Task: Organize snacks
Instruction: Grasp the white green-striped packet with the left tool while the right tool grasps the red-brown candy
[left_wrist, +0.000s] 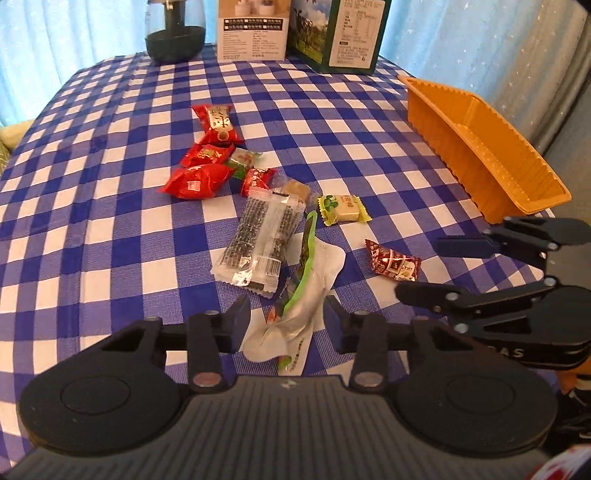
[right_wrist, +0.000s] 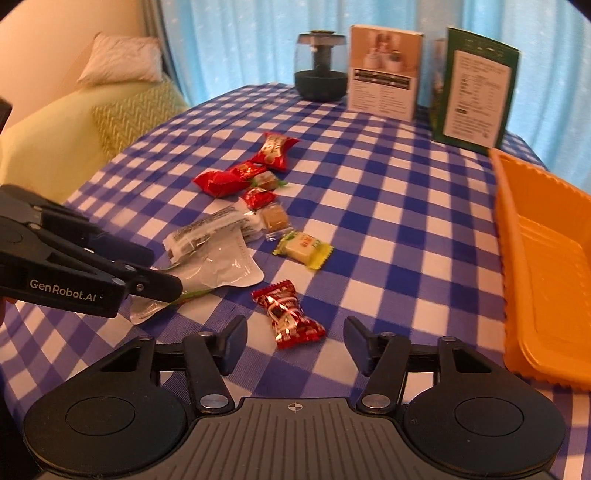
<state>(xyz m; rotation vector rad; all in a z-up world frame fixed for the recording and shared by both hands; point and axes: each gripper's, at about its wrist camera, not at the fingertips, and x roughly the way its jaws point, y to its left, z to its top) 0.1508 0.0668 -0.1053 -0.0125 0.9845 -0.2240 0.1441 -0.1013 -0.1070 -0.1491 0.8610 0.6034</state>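
Blue curtains hang behind a tabletop (left_wrist: 110, 184) under a blue-and-white check cloth, with 2 cartons and a dark jar standing along its far edge.

Snacks lie loose at the middle of the tabletop, none sorted yet. From the left wrist view, 3 red packs (left_wrist: 201, 164) cluster at 11 o'clock of the pile. A clear sesame bar (left_wrist: 258, 240) lies just beyond the white pouch (left_wrist: 314, 284), with a green candy (left_wrist: 341, 209) at 2 o'clock and a red candy (left_wrist: 393, 263) at 3 o'clock.

The left gripper (left_wrist: 287, 321) straddles the near end of the white pouch. Its fingers (left_wrist: 240, 317) are partly closed, but the pads look just short of the film, so nothing is held. The pouch looks light, limp and slick. It should fold when lifted, so a pinch at the crimped end seems safer than one on the flat belly.

The right gripper (right_wrist: 295, 341) hangs over the red candy (right_wrist: 290, 314) with its fingers (right_wrist: 234, 341) apart on either side, holding nothing. That candy is small, light and crinkly. The firm middle is the place to grip, since the twisted ends would likely slip.

The orange tray (right_wrist: 546, 258), at 3 o'clock of the pile, is empty. Its ridged walls are low and it sits near the tabletop's right edge.
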